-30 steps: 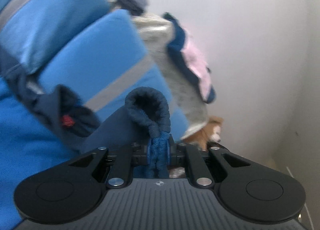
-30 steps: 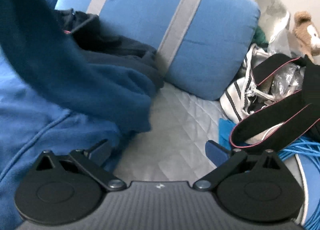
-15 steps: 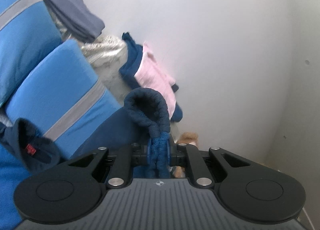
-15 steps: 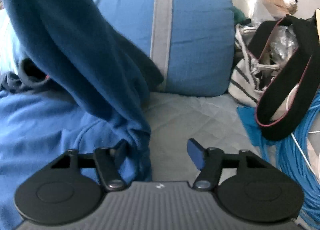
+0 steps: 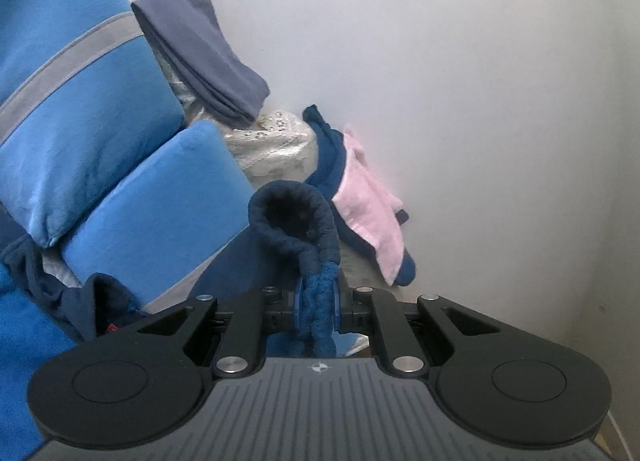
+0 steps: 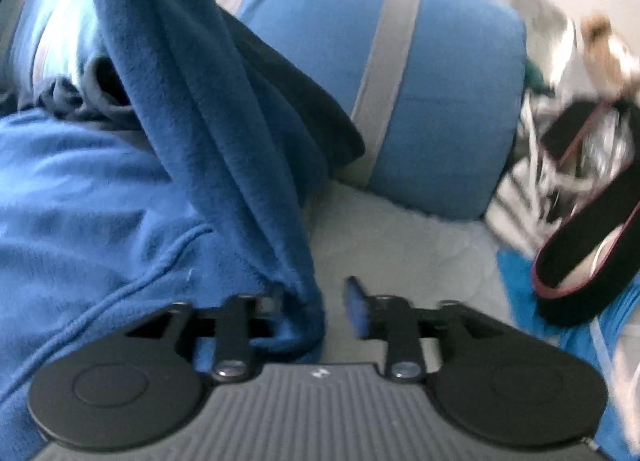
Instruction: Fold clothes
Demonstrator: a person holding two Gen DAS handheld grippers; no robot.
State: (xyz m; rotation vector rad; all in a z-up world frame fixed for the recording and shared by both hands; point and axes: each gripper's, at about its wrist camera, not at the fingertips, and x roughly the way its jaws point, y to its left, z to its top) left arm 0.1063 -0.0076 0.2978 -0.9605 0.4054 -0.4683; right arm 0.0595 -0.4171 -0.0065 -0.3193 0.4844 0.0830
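Since one second ago, the left gripper (image 5: 316, 307) has tilted up toward the white wall (image 5: 460, 81), carrying the navy fleece cuff (image 5: 294, 227) with it; the right gripper (image 6: 320, 311) has closed in on the hanging fleece sleeve (image 6: 208, 133), which previously lay well ahead of it.

Left gripper state: clamped narrow on the cuff, whose rolled open end stands above the pads.

Right gripper state: jaws parted, with the sleeve's lower fold lying against the left finger and the blue pad (image 6: 356, 311) of the right finger standing clear of the cloth.

Key relation: the sleeve's long axis runs from the upper left of the right wrist view, where it is lifted, down to the right gripper's jaws. The right gripper is therefore the nearer one to this lower fold.

The blue fleece body (image 6: 88, 205) lies spread on the grey quilted bedding (image 6: 400, 245), left of the sleeve, in front of the striped blue pillows (image 6: 440, 93). Closing the right jaws would likely tension the sleeve between both grippers.
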